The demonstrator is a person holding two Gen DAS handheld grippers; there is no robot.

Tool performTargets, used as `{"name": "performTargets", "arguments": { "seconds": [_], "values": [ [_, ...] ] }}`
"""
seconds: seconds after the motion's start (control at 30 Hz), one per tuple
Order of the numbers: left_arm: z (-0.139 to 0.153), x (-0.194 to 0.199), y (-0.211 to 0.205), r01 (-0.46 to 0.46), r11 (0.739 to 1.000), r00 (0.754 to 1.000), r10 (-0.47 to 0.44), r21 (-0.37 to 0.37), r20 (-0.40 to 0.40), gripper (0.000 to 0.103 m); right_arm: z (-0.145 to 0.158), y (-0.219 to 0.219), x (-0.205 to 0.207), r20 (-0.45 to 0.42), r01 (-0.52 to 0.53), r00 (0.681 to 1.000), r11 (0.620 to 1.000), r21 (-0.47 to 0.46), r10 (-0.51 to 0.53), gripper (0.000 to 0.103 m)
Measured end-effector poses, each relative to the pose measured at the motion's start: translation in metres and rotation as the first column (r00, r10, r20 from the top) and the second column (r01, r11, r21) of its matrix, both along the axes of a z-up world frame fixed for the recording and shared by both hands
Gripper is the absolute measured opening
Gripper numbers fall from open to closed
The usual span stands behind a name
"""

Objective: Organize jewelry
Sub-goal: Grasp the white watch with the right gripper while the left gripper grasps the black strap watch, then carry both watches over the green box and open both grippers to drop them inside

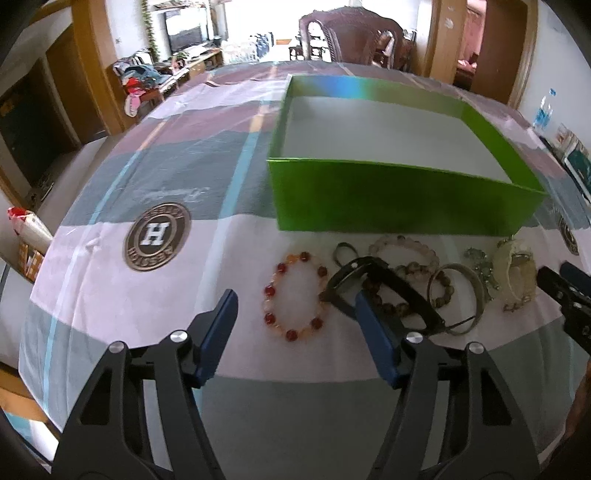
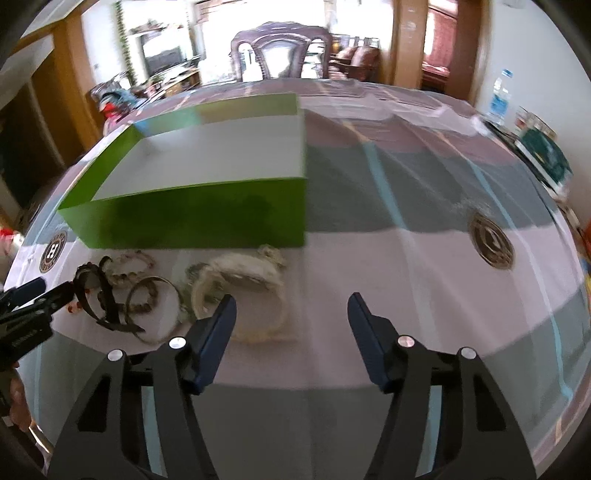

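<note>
An open green box [image 1: 399, 201] with a pale floor stands on the table; a row of jewelry lies in front of it. A red and orange bead bracelet [image 1: 293, 297] lies between the blue fingers of my left gripper [image 1: 295, 317], which hovers open above it. To its right lie a black watch [image 1: 384, 291], brown bead bracelets [image 1: 441, 286], a grey bangle [image 1: 471, 291] and a cream pearl piece [image 1: 517, 277]. My right gripper [image 2: 290, 317] is open over bare cloth, its left finger beside the cream pearl piece [image 2: 251, 291]. The green box [image 2: 192, 218] sits behind.
A striped cloth [image 1: 129, 177] with round H logos [image 1: 157, 236] covers the table. A carved wooden chair [image 1: 351, 33] stands at the far side. Books and a bottle [image 2: 543, 147] sit at the right edge. The other gripper [image 2: 26, 314] shows at the left.
</note>
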State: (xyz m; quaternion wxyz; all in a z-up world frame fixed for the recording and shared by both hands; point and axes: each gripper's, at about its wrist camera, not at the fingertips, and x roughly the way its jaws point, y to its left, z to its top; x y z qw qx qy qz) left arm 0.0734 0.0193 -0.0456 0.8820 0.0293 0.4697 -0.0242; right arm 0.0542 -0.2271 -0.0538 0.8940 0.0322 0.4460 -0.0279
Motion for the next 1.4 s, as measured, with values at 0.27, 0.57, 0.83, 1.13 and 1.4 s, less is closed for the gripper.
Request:
{"name": "performTargets", "arguments": {
  "seconds": [0.27, 0.57, 0.83, 1.13, 1.4],
  "values": [
    [-0.018, 0.013, -0.007, 0.038, 0.998, 0.997, -0.042, -0.05, -0.07, 0.021, -0.016, 0.013, 0.015, -0.054, -0.032, 0.998, 0.999, -0.017, 0.031, 0.016],
    [0.004, 0.003, -0.006, 0.056, 0.995, 0.998, -0.057, -0.08, -0.008, 0.004, -0.003, 0.01, 0.004, -0.015, -0.032, 0.999, 0.999, -0.016, 0.031, 0.006],
    [0.028, -0.011, -0.005, 0.075, 0.993, 0.996, -0.07, -0.093, 0.055, 0.004, 0.024, 0.01, -0.005, 0.06, -0.031, 0.998, 0.999, -0.019, 0.032, 0.006],
    [0.086, 0.013, -0.004, 0.081, 0.991, 0.981, -0.06, -0.104, 0.185, 0.004, 0.066, 0.02, 0.018, 0.183, -0.046, 0.982, 0.998, -0.039, 0.052, 0.006],
    [0.084, 0.102, -0.002, 0.004, 0.986, 0.99, 0.019, -0.164, 0.141, 0.004, 0.066, 0.024, 0.098, 0.137, -0.04, 0.99, 0.999, -0.007, 0.04, 0.006]
  ]
}}
